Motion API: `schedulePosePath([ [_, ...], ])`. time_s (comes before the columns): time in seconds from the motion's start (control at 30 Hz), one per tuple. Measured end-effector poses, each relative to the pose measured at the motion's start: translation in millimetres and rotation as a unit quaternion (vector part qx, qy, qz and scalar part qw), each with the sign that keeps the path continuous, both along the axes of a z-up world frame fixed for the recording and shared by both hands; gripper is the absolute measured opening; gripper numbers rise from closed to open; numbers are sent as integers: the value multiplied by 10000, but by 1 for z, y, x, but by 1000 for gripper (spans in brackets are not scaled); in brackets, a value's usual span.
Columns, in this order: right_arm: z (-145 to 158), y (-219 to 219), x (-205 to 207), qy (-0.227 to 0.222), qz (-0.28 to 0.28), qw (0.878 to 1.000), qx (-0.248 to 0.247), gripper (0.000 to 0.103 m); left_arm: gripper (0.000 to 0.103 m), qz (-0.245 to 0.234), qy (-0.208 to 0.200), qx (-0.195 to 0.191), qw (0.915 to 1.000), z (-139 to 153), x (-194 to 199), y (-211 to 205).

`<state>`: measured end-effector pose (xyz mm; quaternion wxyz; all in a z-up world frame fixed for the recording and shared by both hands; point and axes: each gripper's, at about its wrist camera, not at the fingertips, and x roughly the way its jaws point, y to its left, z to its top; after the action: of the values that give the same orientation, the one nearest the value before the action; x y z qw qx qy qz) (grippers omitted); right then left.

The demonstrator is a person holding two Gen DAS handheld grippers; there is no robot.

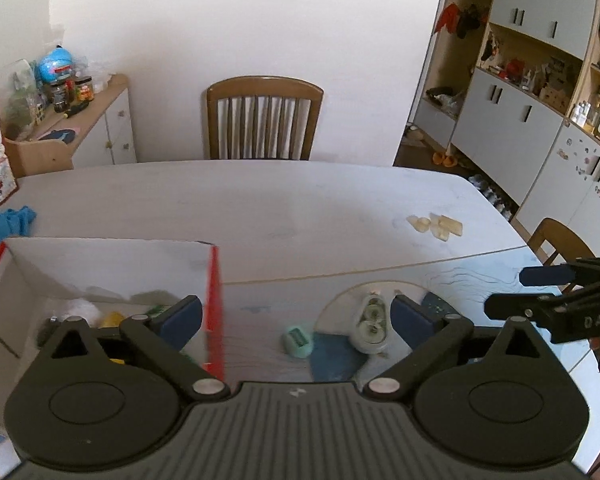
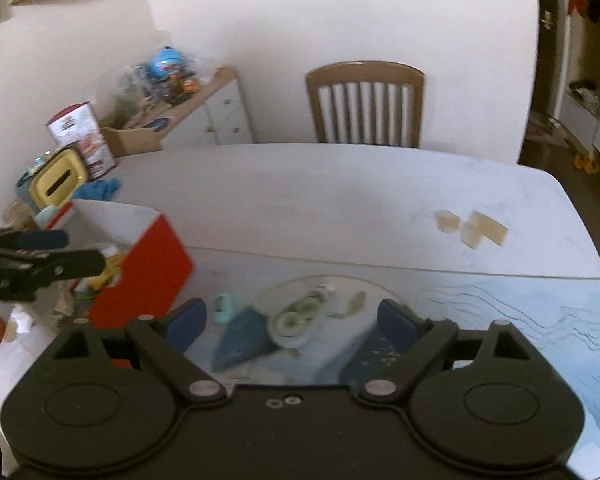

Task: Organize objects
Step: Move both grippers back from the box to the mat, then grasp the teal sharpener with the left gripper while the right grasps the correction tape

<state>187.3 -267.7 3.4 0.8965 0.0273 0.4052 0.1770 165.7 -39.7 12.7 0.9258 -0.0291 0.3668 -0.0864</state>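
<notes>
Bare table (image 1: 260,208) beyond; red box (image 1: 214,300) walling the left.

A table (image 1: 260,208) fills the near view, with a chair (image 1: 264,118) pushed in at its far edge. At the near left of the table stands an open box (image 1: 112,264) with small items inside. To its right, on a mat (image 1: 480,276) along the near edge, a correction tape dispenser (image 1: 372,324) lies just right of a small sharpener (image 1: 298,342). Further back and to the right, several small blocks (image 1: 436,226) lie together. A sideboard (image 1: 80,128) stands behind the table on the left, shelving (image 1: 540,92) on the right.
</notes>
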Motion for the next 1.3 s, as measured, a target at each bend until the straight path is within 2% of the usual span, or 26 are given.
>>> schedulePosePath([
  [0.3, -27, -8, 31, 377, -125, 9992, -60, 92, 101, 142, -178, 577, 9981, -48, 3, -53],
  [0.43, -39, -2, 45, 511, -81, 9986, -134, 92, 101, 389, -164, 776, 9961, -73, 10, -61],
  [0.6, -55, 10, 63, 700, -34, 9974, -161, 92, 101, 568, -116, 789, 9952, -95, 21, -64],
  [0.7, -66, 19, 73, 810, 7, 9965, -186, 92, 101, 633, -299, 1018, 9923, -105, 23, -69],
  [0.97, -91, 39, 94, 1099, -90, 9935, -296, 90, 101, 735, -232, 1069, 9913, -130, 38, -78],
  [1.17, -101, 49, 101, 1186, -171, 9919, -433, 87, 99, 1032, -55, 821, 9912, -142, 49, -68],
  [1.2, -102, 51, 102, 1187, -197, 9916, -465, 85, 98, 1054, -48, 796, 9912, -143, 50, -67],
  [1.3, -105, 54, 101, 1153, -354, 9910, -587, 81, 85, 1094, 20, 690, 9916, -147, 53, -63],
])
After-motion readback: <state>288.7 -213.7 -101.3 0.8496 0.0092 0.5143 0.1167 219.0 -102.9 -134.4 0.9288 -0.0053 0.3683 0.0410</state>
